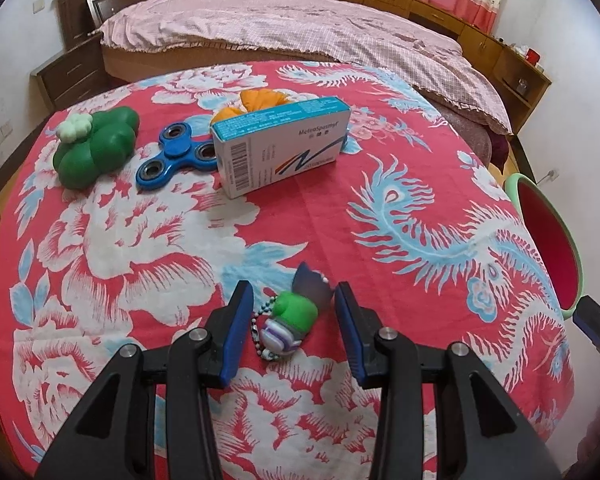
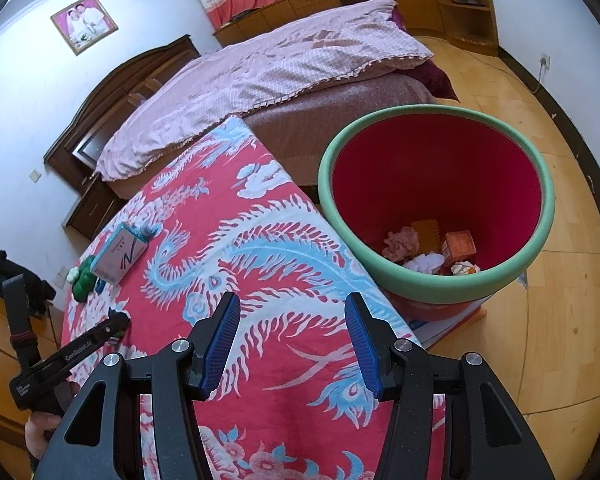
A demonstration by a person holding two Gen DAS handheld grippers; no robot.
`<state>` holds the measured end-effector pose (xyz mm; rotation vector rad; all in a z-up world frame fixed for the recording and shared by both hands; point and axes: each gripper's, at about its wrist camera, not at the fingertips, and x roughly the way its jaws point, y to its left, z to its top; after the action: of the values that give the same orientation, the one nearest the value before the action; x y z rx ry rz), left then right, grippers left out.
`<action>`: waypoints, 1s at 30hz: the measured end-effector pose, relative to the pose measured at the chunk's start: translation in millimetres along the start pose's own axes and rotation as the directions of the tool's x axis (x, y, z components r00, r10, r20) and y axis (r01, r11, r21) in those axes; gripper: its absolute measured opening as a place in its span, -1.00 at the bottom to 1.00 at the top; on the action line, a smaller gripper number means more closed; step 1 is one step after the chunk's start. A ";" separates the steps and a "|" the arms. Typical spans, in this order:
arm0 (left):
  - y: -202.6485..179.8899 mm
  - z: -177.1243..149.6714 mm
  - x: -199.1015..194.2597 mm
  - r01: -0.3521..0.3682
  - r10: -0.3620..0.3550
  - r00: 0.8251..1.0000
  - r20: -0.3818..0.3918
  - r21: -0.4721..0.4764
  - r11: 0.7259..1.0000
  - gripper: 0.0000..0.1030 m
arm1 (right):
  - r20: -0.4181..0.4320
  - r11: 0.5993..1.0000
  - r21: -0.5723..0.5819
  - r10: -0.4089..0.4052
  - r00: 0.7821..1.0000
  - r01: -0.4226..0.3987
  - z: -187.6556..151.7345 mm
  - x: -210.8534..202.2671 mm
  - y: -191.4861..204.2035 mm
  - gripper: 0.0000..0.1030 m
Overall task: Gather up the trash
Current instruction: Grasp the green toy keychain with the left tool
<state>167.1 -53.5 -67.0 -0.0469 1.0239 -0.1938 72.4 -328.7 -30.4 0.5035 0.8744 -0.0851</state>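
A small keychain toy (image 1: 296, 314), green and purple with a blue-grey eared head and a bead chain, lies on the red flowered tablecloth (image 1: 300, 220). My left gripper (image 1: 293, 288) is low over it and open. The toy sits between the blue pads, close to the right one, with a gap on the left. In the right wrist view the left gripper (image 2: 116, 324) shows at the left, held by a hand. My right gripper (image 2: 292, 298) is open with nothing between its pads, over the cloth next to a red bin with a green rim (image 2: 440, 292). Crumpled paper and an orange box (image 2: 458, 246) lie inside the bin.
Farther back on the table are a white-and-blue medicine box (image 1: 284, 144), a blue fidget spinner (image 1: 176, 156), a green clover-shaped toy (image 1: 96, 146) and an orange object (image 1: 260, 100). The bin's rim (image 1: 580, 276) stands off the table's right edge. A bed lies behind the table.
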 end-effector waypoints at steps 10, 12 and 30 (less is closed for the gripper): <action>-0.2 -1.1 -2.4 0.021 -0.021 1.000 0.018 -0.012 1.000 -0.43 | -0.014 1.000 -0.010 0.001 1.000 -0.002 -0.7 5.0 5.3 0.09; 2.0 -0.3 -5.2 0.028 -0.028 0.999 0.025 -0.020 0.999 -0.45 | -0.015 1.000 -0.015 0.003 1.000 -0.003 0.0 5.9 7.4 0.09; 72.6 11.2 -42.1 -0.014 0.037 0.992 0.119 -0.182 0.983 -0.47 | -0.076 0.983 -0.156 0.084 0.994 -0.095 13.6 39.2 95.6 0.09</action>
<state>165.5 24.9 -35.0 -0.2085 0.9177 -0.0729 133.6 -245.6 -15.6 0.3969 0.9162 0.0850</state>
